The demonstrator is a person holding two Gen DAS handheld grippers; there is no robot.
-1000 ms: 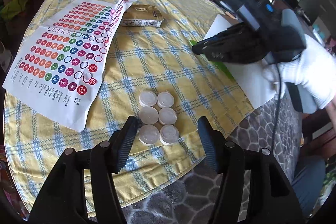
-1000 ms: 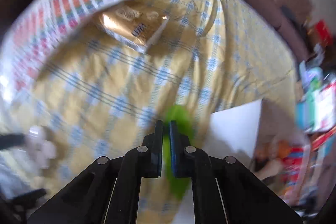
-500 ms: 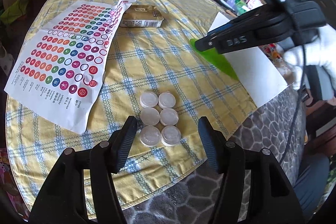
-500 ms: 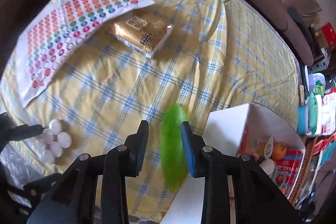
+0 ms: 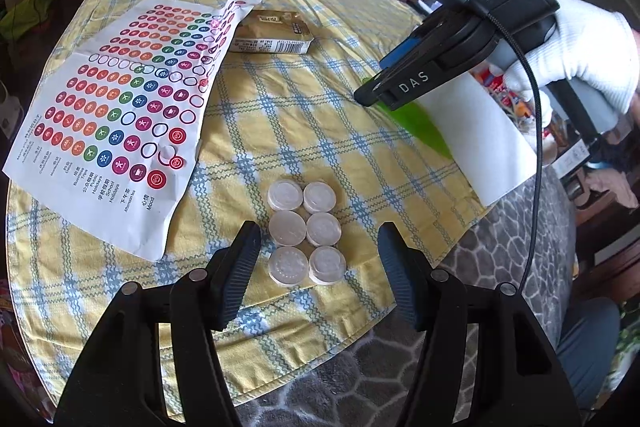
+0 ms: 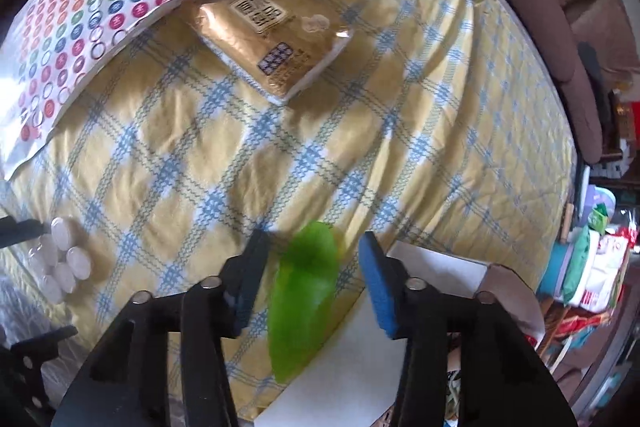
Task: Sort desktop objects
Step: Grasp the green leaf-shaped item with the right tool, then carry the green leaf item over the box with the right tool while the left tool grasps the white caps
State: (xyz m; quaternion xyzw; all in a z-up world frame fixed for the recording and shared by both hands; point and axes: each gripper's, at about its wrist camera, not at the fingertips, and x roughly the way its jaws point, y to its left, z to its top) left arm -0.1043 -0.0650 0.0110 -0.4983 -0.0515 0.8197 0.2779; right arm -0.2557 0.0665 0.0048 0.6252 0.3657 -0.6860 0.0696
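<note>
We count 6 white round capsules (image 5: 306,231) between our spread left gripper (image 5: 318,247), 1 sticker sheet (image 5: 120,107), 1 gold packet (image 5: 272,33), 1 green leaf (image 6: 304,295) lying loose under our spread right gripper (image 6: 312,271).

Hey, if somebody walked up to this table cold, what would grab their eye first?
Probably the sticker sheet of coloured dots on the table's left side, and the bright green leaf-shaped piece lying between the fingers of the open right claw. Then the six white round caps clustered before the open left claw.
</note>
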